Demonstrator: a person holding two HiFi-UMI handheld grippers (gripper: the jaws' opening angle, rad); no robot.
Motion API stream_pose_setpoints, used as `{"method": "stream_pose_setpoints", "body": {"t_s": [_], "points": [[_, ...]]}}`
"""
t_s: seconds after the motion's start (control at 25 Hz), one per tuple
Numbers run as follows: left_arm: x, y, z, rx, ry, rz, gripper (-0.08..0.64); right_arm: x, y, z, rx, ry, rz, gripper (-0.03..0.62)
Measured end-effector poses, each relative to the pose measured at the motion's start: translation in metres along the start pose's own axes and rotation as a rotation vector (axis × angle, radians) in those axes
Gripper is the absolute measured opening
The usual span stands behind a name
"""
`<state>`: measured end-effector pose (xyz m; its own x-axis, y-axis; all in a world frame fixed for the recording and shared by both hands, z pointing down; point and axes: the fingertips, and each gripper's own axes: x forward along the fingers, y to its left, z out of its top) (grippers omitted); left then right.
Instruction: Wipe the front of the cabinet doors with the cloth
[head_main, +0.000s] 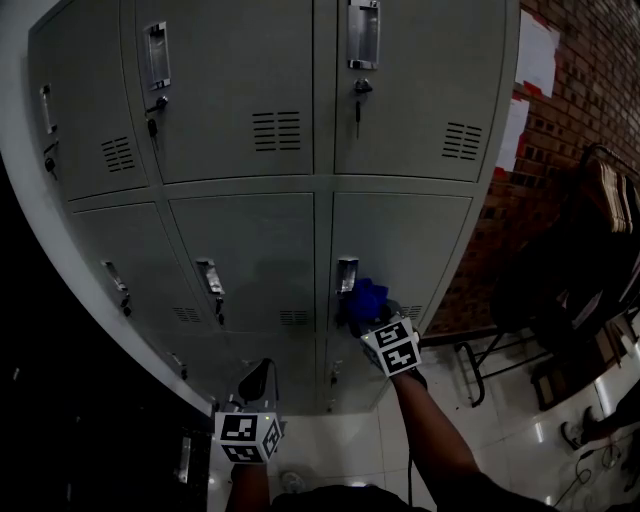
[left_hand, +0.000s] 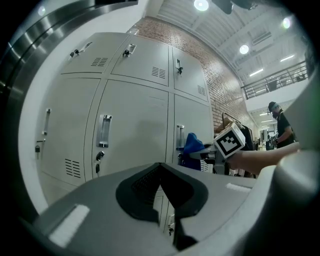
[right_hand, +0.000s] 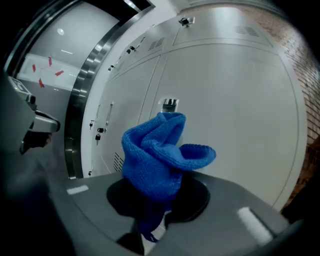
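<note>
The grey locker cabinet (head_main: 270, 250) fills the head view, with several doors in rows. The blue knitted cloth (head_main: 367, 297) is bunched up in my right gripper (head_main: 366, 316), which is shut on it. The cloth is held against the middle-row right door (head_main: 415, 250), just beside and below its recessed handle (head_main: 346, 272). In the right gripper view the cloth (right_hand: 159, 155) stands out of the jaws and hides the fingertips, with the handle (right_hand: 170, 104) right behind it. My left gripper (head_main: 256, 379) hangs lower left, off the doors, shut and empty (left_hand: 161, 176).
A brick wall (head_main: 560, 140) with white papers adjoins the cabinet on the right. Dark chairs and a rack (head_main: 575, 280) stand on the pale tiled floor (head_main: 500, 430) there. Keys hang in the door locks (head_main: 358, 95). A person (left_hand: 281, 125) stands far off.
</note>
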<state>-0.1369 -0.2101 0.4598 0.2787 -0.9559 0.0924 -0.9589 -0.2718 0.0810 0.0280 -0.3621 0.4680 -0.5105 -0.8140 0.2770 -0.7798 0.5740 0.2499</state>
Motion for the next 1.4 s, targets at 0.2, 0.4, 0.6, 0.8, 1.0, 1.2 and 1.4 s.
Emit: {"method": "stream_pose_setpoints", "body": {"t_s": [0.2,0.4,0.6,0.8,1.0,1.2,1.4], "points": [[-0.002,0.010,0.000,-0.006,-0.001,0.020,0.017,0.008,-0.002,0.001,-0.036,0.014,0.007,0.076],[0.003,0.004,0.000,-0.011,0.001,0.005,0.017,-0.009,-0.034,-0.017,-0.029,0.040,-0.066,0.075],[0.010,-0.007,-0.006,-0.004,0.018,-0.024,0.017,-0.034,-0.083,-0.041,-0.037,0.085,-0.166,0.075],[0.011,-0.018,-0.004,0.003,0.019,-0.050,0.017,-0.051,-0.117,-0.058,-0.028,0.111,-0.235,0.077],[0.010,-0.019,-0.001,-0.020,0.013,-0.064,0.017,-0.065,-0.142,-0.073,0.020,0.127,-0.303,0.077],[0.008,-0.021,-0.002,-0.018,0.015,-0.061,0.017,-0.077,-0.148,-0.083,0.043,0.134,-0.343,0.077],[0.007,-0.012,0.006,-0.056,-0.031,-0.020,0.017,-0.069,-0.141,-0.114,0.030,0.188,-0.380,0.077]]}}
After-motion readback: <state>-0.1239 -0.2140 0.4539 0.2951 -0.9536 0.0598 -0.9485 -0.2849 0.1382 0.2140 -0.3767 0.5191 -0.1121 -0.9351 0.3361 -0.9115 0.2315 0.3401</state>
